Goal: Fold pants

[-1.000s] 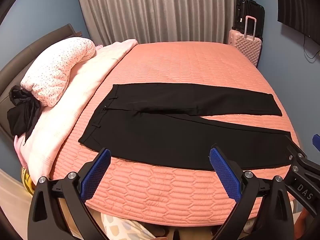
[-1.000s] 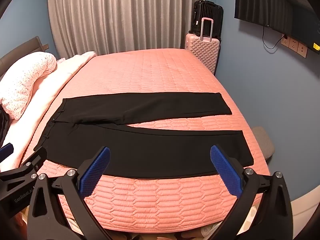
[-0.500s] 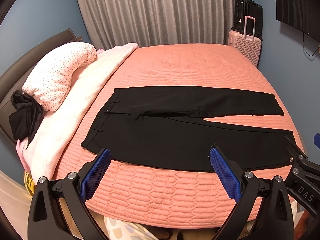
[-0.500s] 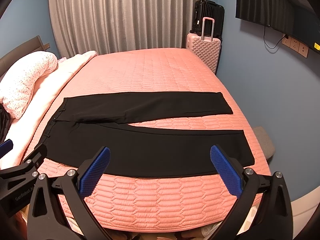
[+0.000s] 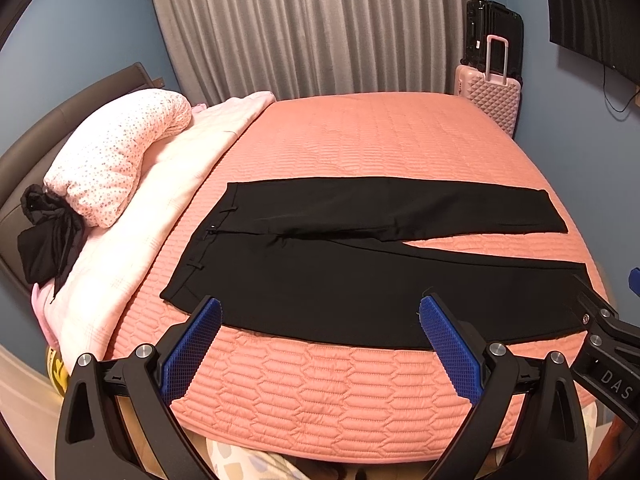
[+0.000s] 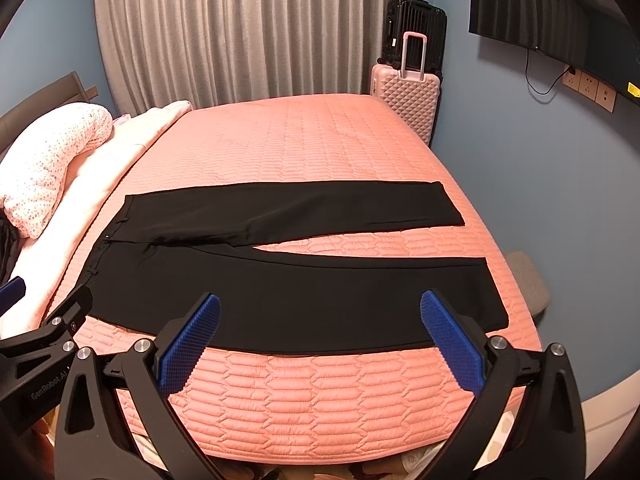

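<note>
Black pants (image 5: 360, 268) lie flat on the pink quilted bed (image 5: 360, 140), waistband to the left, both legs stretched to the right and slightly apart. They also show in the right wrist view (image 6: 288, 280). My left gripper (image 5: 320, 340) is open and empty, above the near edge of the bed in front of the near leg. My right gripper (image 6: 320, 336) is open and empty, also in front of the near leg. Part of the right gripper shows at the right edge of the left wrist view (image 5: 608, 344).
A pale pink blanket (image 5: 160, 184) and a dotted pillow (image 5: 116, 156) lie along the left of the bed, with a black garment (image 5: 48, 236) by the headboard. A pink suitcase (image 5: 488, 96) and a black one (image 5: 492, 28) stand by the curtain. A grey stool (image 6: 524, 280) stands at the right.
Both grippers have pulled back and risen slightly from the bed. The pants have not moved. Both grippers stay open.
</note>
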The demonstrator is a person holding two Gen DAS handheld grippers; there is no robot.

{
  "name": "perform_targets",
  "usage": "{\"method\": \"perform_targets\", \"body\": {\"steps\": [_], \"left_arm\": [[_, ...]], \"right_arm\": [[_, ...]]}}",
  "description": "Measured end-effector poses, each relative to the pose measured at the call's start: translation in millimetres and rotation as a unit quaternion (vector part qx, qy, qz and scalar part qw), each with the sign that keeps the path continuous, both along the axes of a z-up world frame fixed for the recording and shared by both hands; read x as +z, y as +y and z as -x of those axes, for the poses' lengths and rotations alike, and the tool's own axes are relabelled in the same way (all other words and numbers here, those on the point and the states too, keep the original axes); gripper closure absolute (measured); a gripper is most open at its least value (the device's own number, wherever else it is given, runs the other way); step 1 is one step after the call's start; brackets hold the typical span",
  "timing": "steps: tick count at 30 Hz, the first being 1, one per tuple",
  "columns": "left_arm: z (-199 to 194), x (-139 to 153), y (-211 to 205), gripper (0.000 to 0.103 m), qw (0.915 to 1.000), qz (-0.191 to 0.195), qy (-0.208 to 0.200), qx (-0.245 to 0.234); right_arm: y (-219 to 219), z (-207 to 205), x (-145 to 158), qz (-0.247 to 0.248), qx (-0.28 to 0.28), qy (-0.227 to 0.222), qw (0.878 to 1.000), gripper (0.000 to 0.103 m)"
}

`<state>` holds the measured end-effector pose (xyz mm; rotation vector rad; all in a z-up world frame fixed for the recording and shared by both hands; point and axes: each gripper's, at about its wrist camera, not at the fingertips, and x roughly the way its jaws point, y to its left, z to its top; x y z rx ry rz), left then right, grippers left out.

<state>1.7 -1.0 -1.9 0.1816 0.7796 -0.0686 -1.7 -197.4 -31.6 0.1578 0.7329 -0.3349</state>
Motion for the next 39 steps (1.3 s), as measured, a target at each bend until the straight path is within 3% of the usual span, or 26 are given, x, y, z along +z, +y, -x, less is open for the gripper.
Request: {"method": "perform_targets", "body": {"steps": [39], "left_arm": [[-3.9,-7.1,7.2,0.005,0.9999,0.010,0.001,0.007]], "right_arm": [[-7.3,3.9,-4.6,-0.018,-0.010,-0.016,1.000,0.005]]}}
